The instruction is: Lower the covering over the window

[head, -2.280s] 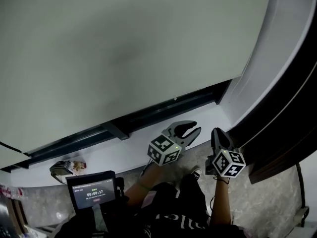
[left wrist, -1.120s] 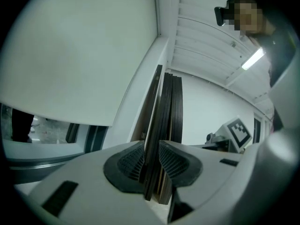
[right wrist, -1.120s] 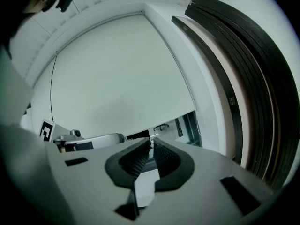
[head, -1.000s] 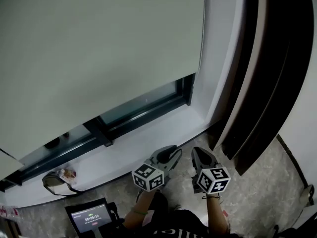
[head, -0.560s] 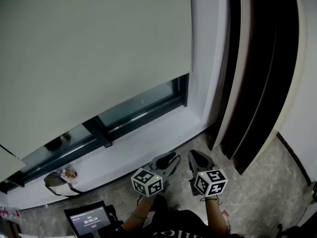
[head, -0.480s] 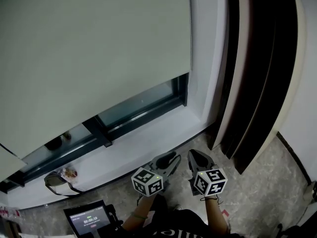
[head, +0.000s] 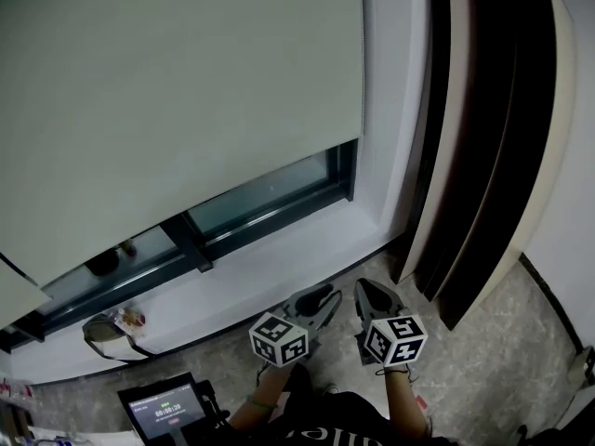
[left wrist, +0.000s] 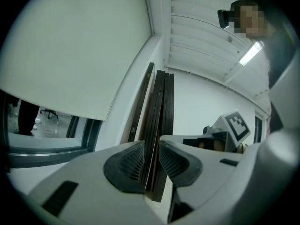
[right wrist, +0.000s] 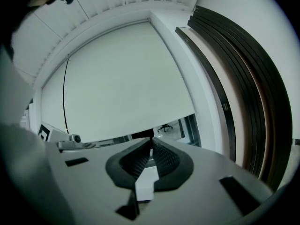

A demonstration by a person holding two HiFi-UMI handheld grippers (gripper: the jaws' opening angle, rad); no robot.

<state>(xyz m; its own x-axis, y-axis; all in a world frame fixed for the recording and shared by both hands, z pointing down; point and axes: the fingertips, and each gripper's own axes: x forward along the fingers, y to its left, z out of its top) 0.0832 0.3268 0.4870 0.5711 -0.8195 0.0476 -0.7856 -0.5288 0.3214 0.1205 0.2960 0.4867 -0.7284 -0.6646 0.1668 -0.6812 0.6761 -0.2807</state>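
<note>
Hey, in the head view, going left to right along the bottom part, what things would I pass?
bundle with a strap → left tongs → right tongs, whose jaws have just been closing further with nothing between them → dark upright panels

Grey speckled floor (head: 521, 342) meets white sill (head: 279, 268) and dark wall panels (head: 483, 137).

Two hand-held grippers were counted below the window sill (head: 279, 258): the left hand-held gripper (head: 323, 300) and the right hand-held gripper (head: 365, 291). One blind (head: 186, 100) hung above that sill, and one lit screen (head: 165, 407) stood below it.
</note>
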